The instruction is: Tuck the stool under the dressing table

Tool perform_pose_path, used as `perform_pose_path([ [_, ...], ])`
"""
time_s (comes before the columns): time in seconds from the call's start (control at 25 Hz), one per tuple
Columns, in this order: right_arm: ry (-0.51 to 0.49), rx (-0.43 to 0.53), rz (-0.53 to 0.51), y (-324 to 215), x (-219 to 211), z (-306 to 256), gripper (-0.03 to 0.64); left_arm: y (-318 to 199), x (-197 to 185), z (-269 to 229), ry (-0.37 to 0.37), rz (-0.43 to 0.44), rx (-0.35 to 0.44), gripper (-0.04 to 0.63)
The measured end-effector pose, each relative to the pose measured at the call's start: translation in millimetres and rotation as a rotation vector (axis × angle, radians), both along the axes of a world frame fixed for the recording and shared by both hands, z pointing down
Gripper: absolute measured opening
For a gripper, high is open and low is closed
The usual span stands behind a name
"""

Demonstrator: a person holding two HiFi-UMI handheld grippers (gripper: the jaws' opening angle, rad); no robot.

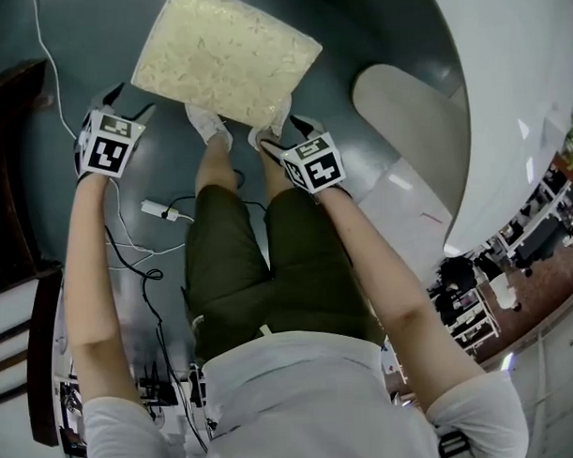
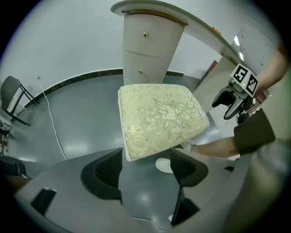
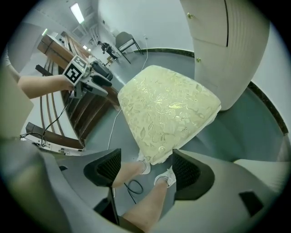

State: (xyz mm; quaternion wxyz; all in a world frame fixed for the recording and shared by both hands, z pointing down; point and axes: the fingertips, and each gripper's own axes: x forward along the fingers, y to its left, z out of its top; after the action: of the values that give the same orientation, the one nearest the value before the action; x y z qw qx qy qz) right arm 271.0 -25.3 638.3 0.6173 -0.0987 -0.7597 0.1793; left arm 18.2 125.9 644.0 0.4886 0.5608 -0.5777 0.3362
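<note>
The stool [image 1: 224, 56] has a square cream cushion with a floral pattern and stands on the grey floor in front of the person's feet. My left gripper [image 1: 130, 99] hangs open beside its left edge, apart from it. My right gripper [image 1: 281, 131] is open at the cushion's near right corner. In the left gripper view the jaws [image 2: 145, 170] stand wide below the stool [image 2: 159, 118], gripping nothing. In the right gripper view the jaws [image 3: 148, 170] gape under the stool's [image 3: 166, 109] near corner. The white dressing table [image 2: 154, 45] with its drawer pedestal stands behind the stool.
The table's curved white top [image 1: 507, 103] sweeps along the right. A power strip with cables [image 1: 159, 209] lies on the floor to the left. Dark wooden rails [image 1: 13, 186] line the left side. A folding chair [image 2: 11, 100] stands by the far wall.
</note>
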Motion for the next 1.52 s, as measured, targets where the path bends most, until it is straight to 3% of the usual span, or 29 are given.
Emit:
perform_pose_path([
  [0.48,0.040,0.020,0.071,23,8,67,0.370,20,-12,80,0.037,0.186,-0.123,0.331],
  [0.72,0.047,0.092,0.142,10,3,83,0.356,6,-8,92,0.060,0.224,-0.076,0.326],
  [1.0,0.055,0.129,0.136,14,8,93,0.351,4,-8,105,0.059,0.215,-0.080,0.319],
  [1.28,0.133,0.122,0.146,19,29,111,0.338,3,-8,99,0.053,0.181,-0.091,0.316],
  [1.36,0.126,0.119,0.153,16,25,112,0.284,2,-9,96,0.054,0.167,-0.091,0.313],
  [1.52,0.115,0.120,0.134,17,20,106,0.237,3,-9,95,0.048,0.143,-0.100,0.310],
])
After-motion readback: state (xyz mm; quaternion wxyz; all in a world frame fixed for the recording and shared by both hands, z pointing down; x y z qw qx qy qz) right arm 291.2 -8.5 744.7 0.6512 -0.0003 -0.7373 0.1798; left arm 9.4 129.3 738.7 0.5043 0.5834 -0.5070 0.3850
